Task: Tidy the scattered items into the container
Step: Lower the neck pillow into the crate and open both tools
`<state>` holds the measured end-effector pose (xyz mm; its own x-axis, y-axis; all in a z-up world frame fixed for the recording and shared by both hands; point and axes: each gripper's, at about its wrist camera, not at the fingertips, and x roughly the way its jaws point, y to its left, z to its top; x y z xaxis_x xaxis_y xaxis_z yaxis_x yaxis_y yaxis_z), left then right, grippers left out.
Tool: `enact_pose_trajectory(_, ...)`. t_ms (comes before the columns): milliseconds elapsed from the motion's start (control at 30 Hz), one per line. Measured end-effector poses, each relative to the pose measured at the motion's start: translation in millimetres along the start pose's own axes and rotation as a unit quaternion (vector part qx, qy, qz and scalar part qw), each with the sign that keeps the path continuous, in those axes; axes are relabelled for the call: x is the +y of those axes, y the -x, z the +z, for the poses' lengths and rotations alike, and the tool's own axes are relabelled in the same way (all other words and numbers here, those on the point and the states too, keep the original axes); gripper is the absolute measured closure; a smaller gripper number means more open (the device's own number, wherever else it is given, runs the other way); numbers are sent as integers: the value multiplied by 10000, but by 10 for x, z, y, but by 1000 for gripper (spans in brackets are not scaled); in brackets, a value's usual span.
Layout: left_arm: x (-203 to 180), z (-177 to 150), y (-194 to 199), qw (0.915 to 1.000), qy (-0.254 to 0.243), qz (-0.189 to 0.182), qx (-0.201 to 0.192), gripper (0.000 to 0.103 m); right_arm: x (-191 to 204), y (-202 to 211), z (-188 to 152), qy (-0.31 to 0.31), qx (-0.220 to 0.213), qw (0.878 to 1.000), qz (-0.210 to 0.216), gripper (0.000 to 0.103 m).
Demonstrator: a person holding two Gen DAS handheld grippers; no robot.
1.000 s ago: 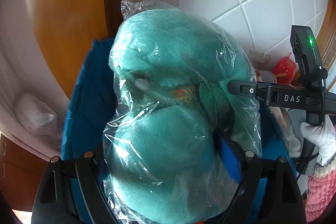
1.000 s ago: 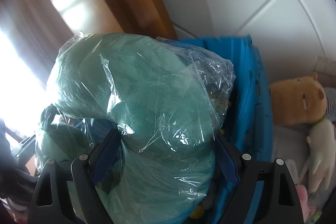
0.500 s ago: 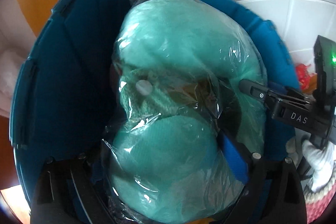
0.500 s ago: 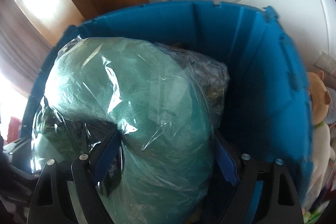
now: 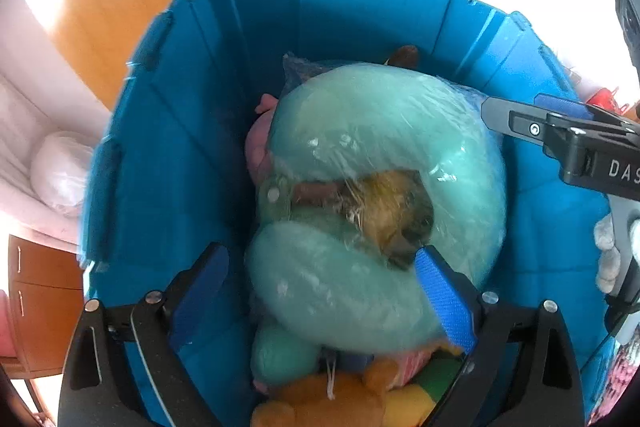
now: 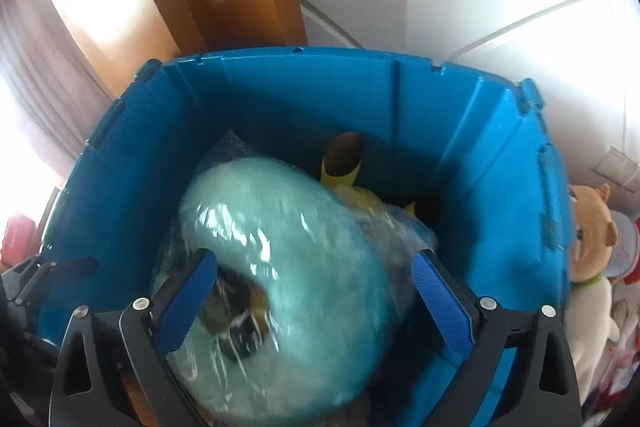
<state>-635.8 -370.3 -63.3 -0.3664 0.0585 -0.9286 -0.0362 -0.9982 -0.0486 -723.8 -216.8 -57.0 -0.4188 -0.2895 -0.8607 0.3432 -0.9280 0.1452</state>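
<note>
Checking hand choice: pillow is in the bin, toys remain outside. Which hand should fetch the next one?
Right, probably. A brown plush sits just outside the bin on the right gripper's side; its jaws are opening off the pillow.

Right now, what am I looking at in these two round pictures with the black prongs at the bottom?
No robot: a person carries a hand-held gripper in each hand, each with a fisheye camera looking along its two blue-padded fingers. One picture is from the left hand-held gripper, the other from the right hand-held gripper. Both look down into a blue container holding soft toys. On top lies a green neck pillow wrapped in clear plastic. Neither gripper holds it; the right one's jaws are opening.
</note>
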Motion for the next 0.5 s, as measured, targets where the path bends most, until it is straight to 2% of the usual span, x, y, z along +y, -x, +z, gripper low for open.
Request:
enact_pose_trajectory(200,-59,-338,409,9998,-10,-15,-218,7,197,512,-318,90,-14,10000,-7,1)
enact_pose_trajectory(300,33,-632,647,9992,-84,85,-373,7,372,760,-494,239,-10,9997,-1,1)
enact_pose_trajectory(500,11,-1073,936,9965,-149,209,-795,7,638,1244,-970,435,-245,9986,-185,1)
